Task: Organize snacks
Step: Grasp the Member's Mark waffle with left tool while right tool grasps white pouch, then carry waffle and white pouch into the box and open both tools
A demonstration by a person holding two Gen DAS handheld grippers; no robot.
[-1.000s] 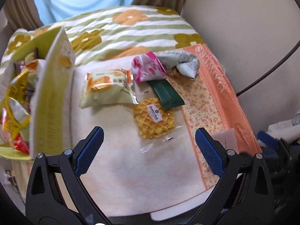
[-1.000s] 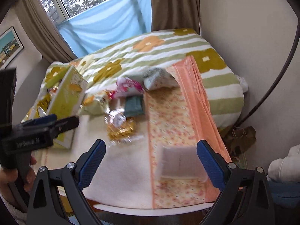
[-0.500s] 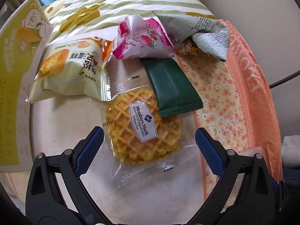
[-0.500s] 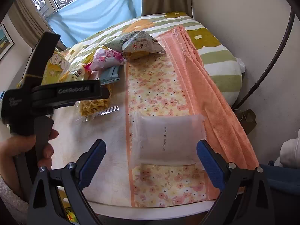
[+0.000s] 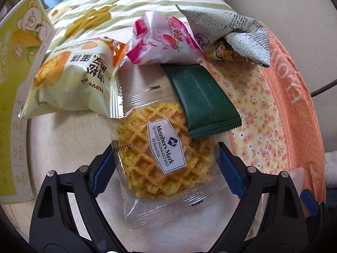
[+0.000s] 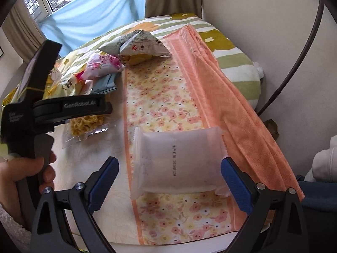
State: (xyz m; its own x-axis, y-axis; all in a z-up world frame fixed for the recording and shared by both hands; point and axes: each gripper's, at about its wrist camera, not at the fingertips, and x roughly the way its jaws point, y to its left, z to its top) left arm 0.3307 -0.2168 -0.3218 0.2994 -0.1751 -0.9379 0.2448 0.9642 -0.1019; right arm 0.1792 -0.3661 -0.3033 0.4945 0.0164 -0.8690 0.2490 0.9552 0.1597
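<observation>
Left gripper (image 5: 166,162): your fingers are closing around the waffle pack (image 5: 162,154); the blue pads sit at the edges of its clear wrapper, and firm pressure does not show yet.
Waffle pack: it lies flat on the pale surface (image 5: 63,147), label up, with its far corner tucked under the dark green packet (image 5: 202,103) and the cream-and-orange bag (image 5: 75,80).
Other snacks: a pink strawberry packet (image 5: 166,42) lies behind the green one, and a grey newsprint-pattern bag (image 5: 227,33) sits to its right on the floral cloth (image 5: 261,113).
Box: a yellow-green carton with a bear drawing (image 5: 19,67) stands along the left edge.
Right gripper (image 6: 168,181): your fingers stand apart on either side of the frosted white packet (image 6: 179,160), which lies on the floral cloth; the right pad is just beside its crimped end, the left pad stays clear of it.
Your left hand (image 6: 19,172): it grips the handle of the left gripper, seen low on the left of the right wrist view.
</observation>
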